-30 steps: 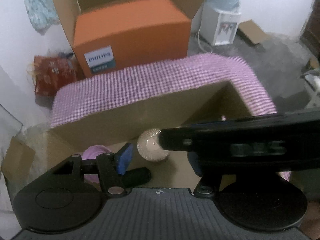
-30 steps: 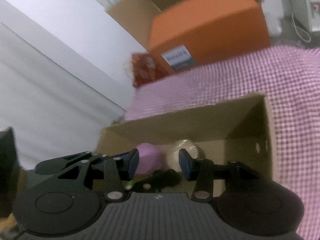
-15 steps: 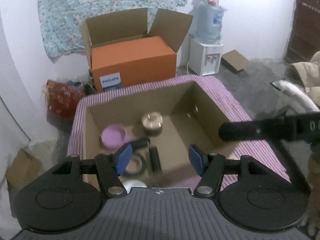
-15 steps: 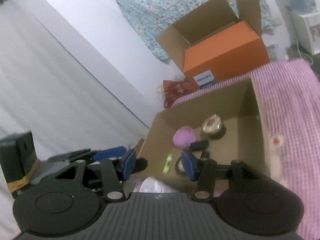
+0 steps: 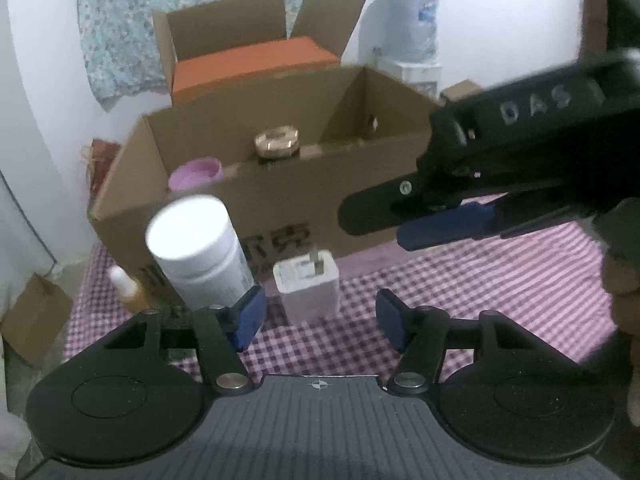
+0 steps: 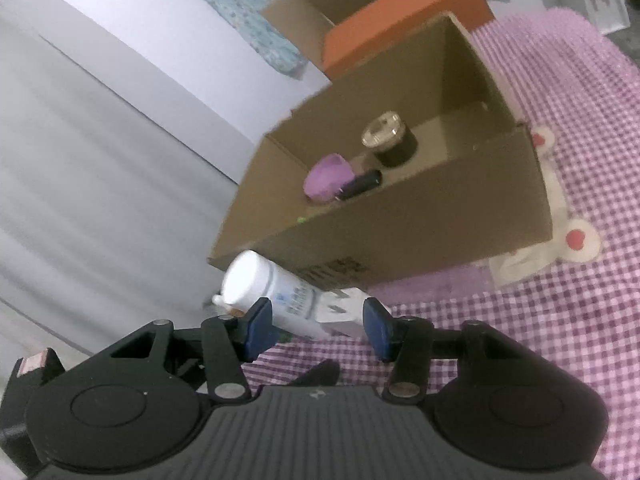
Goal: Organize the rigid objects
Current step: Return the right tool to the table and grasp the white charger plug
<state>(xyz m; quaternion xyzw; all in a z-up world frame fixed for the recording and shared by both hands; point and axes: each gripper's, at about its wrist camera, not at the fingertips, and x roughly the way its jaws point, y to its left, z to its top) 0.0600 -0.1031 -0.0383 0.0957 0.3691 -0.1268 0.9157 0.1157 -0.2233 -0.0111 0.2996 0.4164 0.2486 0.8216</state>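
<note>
An open cardboard box [image 5: 280, 208] stands on the pink checked cloth [image 5: 480, 280]. Inside it are a gold-lidded dark jar [image 5: 277, 142], a purple cup [image 5: 196, 172] and a black cylinder [image 6: 362, 184]. In front of the box stand a white bottle [image 5: 200, 248], a white charger plug [image 5: 308, 284] and a small dropper bottle [image 5: 124, 286]. My left gripper [image 5: 320, 318] hovers just short of the charger, its jaws closing a little with nothing between the pads. My right gripper [image 6: 320, 328] is open; the bottle [image 6: 276, 292] and charger [image 6: 344, 312] lie just beyond its fingertips, untouched.
Behind the box an open carton holds an orange box [image 5: 256, 64], with a water dispenser [image 5: 408, 40] to its right. A white cloth patch with red dots [image 6: 576, 240] lies right of the box. A small carton [image 5: 32, 316] sits on the floor at left.
Both grippers have pulled back from over the box and sunk to its near side. The bottle, charger and dropper bottle have come into view. The right gripper now crosses the left view's upper right.
</note>
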